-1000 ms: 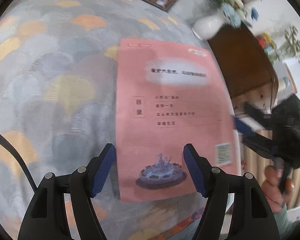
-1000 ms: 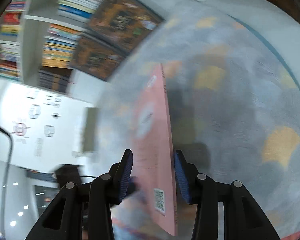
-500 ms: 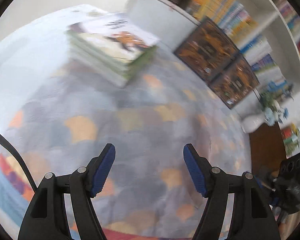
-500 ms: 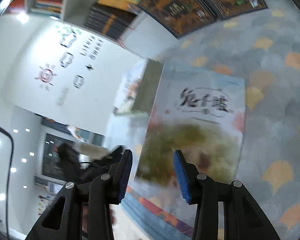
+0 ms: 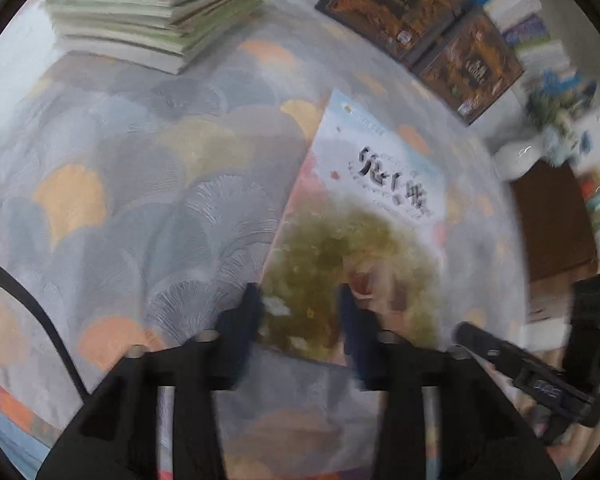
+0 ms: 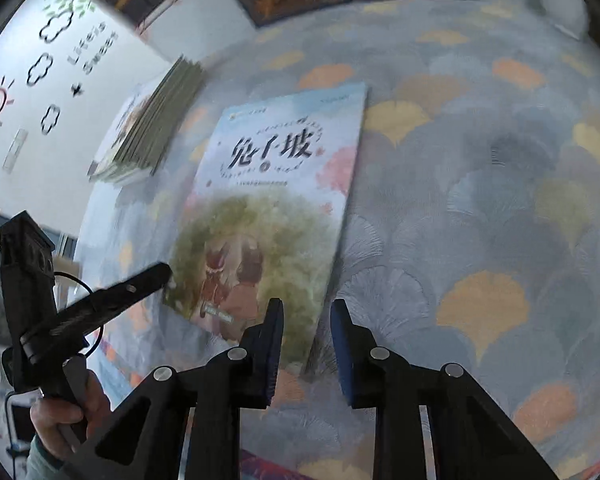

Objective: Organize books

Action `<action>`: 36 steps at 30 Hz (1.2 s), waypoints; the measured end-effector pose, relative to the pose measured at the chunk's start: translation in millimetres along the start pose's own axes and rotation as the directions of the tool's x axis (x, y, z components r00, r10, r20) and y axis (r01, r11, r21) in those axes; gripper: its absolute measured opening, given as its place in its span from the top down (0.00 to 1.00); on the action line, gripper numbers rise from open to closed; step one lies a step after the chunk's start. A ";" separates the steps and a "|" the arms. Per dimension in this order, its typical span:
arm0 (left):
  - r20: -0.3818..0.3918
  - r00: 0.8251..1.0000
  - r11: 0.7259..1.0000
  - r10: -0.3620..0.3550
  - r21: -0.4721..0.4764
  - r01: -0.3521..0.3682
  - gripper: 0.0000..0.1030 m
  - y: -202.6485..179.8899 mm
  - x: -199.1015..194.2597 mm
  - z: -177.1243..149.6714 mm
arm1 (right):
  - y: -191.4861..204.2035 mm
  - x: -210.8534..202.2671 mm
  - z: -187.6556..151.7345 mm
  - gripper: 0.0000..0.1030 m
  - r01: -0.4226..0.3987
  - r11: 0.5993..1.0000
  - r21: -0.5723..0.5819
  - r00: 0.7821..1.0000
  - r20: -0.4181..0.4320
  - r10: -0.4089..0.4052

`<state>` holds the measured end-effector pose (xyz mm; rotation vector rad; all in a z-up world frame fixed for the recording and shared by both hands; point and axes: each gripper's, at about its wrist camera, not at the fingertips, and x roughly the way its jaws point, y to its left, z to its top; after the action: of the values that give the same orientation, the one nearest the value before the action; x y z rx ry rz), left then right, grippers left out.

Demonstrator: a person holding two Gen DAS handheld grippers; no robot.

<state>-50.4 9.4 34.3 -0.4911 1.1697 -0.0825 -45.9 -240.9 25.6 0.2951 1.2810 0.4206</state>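
Hovering over a picture book [image 5: 360, 208] that is lying flat, cover up, on a fan-patterned carpet [image 5: 140, 200], at centre right of the left wrist view and at centre of the right wrist view. Closing the fingers of the left gripper [image 5: 300, 312] at lower centre of its own frame, blurred, with the book's near edge showing between them and neither pad seen pressing on it. Holding the fingers of the right gripper [image 6: 307, 336] drawn close together at lower centre of its frame, clamping nothing, with the book's lower right corner lying on the carpet just beyond the narrow gap. Pointing both tools steeply down at the carpet. Gripping the left gripper's handle with a hand [image 6: 72, 412] at lower left of the right wrist view. Resting well apart from the single book, a stack of books [image 5: 160, 12] with green-edged covers, at upper left of the left wrist view. Leaning along the upper right edge there, two dark framed panels [image 5: 420, 12], beside a white vase [image 5: 516, 156].
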 end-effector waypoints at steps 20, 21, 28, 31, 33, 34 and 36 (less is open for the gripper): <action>0.066 0.947 0.938 -0.313 -0.137 0.319 0.39 14.3 -17.1 -4.8 | -3.8 16.3 -22.7 0.76 -0.045 0.997 -0.058 0.997 -0.069 0.041; 0.096 0.915 0.900 -0.391 -0.166 0.402 0.42 19.3 -24.0 -6.2 | -5.1 15.5 -22.7 0.76 -0.052 0.997 -0.056 0.996 -0.070 0.048; 0.066 0.904 0.882 -0.422 -0.203 0.426 0.67 14.7 -1.3 -15.4 | -8.3 14.3 -22.4 0.76 -0.081 0.995 -0.062 0.994 -0.076 0.076; 0.045 0.931 0.901 -0.361 -0.238 0.362 0.87 17.6 19.7 -24.2 | -9.8 13.9 -22.4 0.76 -0.088 0.994 -0.059 0.993 -0.079 0.083; 0.069 0.928 0.893 -0.365 -0.257 0.370 0.88 19.3 19.2 -25.8 | -10.6 13.8 -21.1 0.76 -0.095 0.994 -0.054 0.992 -0.086 0.090; 0.082 0.920 0.878 -0.384 -0.275 0.391 0.88 20.8 17.5 -25.0 | -13.3 12.7 -20.3 0.76 -0.107 0.993 -0.039 0.990 -0.096 0.103; 0.096 0.892 0.836 -0.442 -0.316 0.448 0.88 21.2 14.7 -20.9 | -23.7 10.2 -16.7 0.76 -0.140 0.990 0.022 0.982 -0.122 0.141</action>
<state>-67.3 16.8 6.7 -1.0611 1.0332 -0.2870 -56.5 -257.6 2.0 0.3769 1.3893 0.5579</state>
